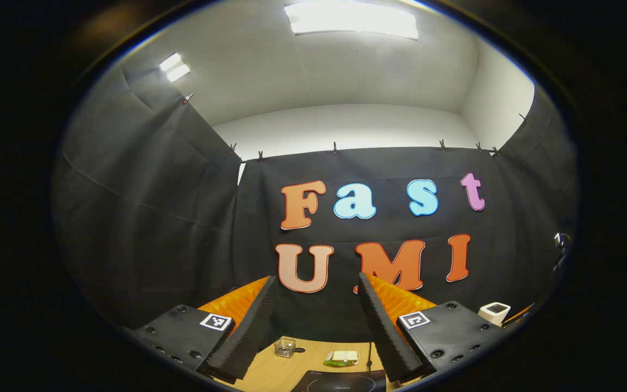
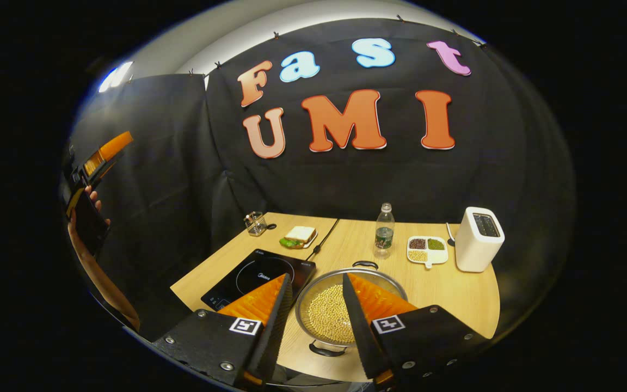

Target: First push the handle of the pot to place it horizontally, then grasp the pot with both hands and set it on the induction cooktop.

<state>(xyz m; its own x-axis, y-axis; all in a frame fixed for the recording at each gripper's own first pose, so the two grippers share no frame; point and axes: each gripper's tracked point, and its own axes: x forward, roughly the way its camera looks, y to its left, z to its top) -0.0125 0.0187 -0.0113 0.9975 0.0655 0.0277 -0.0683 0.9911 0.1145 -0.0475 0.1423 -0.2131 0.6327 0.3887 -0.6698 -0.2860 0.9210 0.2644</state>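
Both my grippers are spread and holding nothing; the pot sits on the table beside the induction cooktop.

My right gripper (image 2: 316, 305) hovers low over the near edge of the wooden table (image 2: 455, 294), fingers apart, looking down on the pot (image 2: 327, 318), a steel pan filled with pale beans, one dark handle (image 2: 365, 265) at its far rim and another at its near rim. The induction cooktop (image 2: 248, 277) lies just left of the pot, close to its rim. Behind them stand a water bottle (image 2: 383, 231), a divided dish (image 2: 427, 249) of grains, a white toaster (image 2: 478, 238), a sandwich (image 2: 299, 236) and a small glass holder (image 2: 256, 222). My left gripper (image 1: 318, 321) is raised and tilted up toward the booth wall, its fingers wide apart, with the cooktop's edge below; in the right gripper view it sits far off at the left, held by my hand (image 2: 91, 197).
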